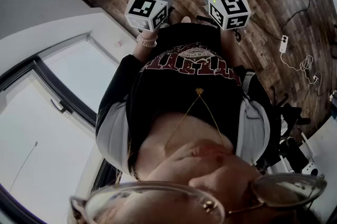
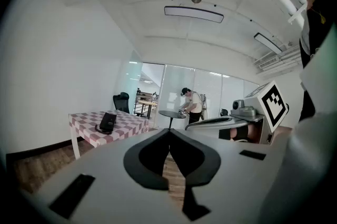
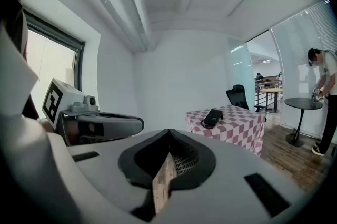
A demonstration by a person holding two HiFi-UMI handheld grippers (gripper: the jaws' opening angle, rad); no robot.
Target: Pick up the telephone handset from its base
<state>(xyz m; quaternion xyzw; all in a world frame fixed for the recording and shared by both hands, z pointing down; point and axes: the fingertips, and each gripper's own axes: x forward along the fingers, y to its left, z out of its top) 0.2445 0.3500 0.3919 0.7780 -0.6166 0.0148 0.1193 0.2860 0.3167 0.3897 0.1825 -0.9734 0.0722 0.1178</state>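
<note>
Both of my tools are closed on nothing. The left gripper has its black pads meeting at the tips, and the right gripper looks the same, with only the wooden floor showing through the slit lower down. I hold them side by side in front of my body, pointing slightly downward. The telephone is well away across the room on a table, at about nine o'clock from my left jaw tips and about two o'clock from my right ones. I judge that the pick has not begun and the step now is the approach. To do it well I should walk up square to the table and open one gripper before I arrive. I should then close it across the handset's narrow width and lift straight up, with the other gripper ready to hold the base down. The telephone is a dark, flat, matt slab, probably hard plastic, with what looks like a cord looping out at its near side. From here it is too small for me to tell the handset from the base. The tablecloth is red-and-white check and hangs loose over the edges, so it may slide if I drag anything. My jaws are smooth grey shells, and the inner face of the right one has a fine grid that should bite well on slick plastic.
</note>
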